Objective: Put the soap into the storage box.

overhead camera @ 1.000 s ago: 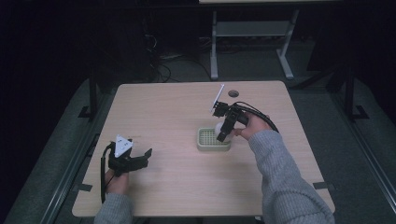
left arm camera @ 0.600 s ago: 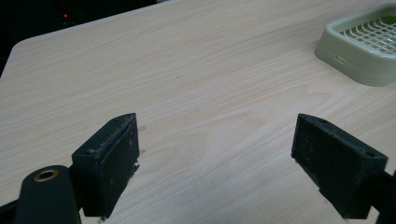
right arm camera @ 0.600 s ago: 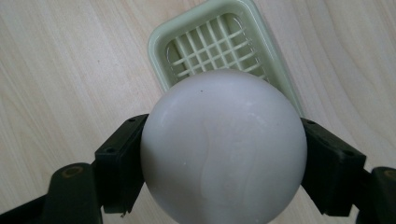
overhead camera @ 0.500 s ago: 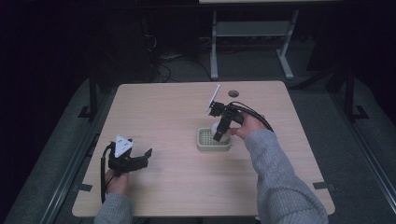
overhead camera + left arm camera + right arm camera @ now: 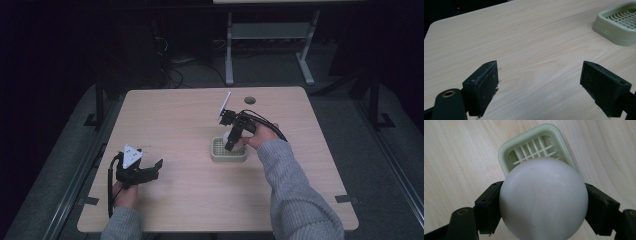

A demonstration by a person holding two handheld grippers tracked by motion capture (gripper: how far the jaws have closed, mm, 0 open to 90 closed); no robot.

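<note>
Carrying smooth white ball [image 5: 543,200] clamped in right tool [image 5: 231,142] above pale green gridded plastic basket [image 5: 229,150]; next lower, release inside; left tool [image 5: 150,170] open, idle on tabletop [image 5: 190,200].

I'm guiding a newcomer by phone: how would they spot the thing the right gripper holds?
On the pale wooden table, look right of centre for the pale green square plastic basket with a grid floor. Just above it, the right gripper clamps a smooth white ball between its black fingers, the sole round thing there.
</note>
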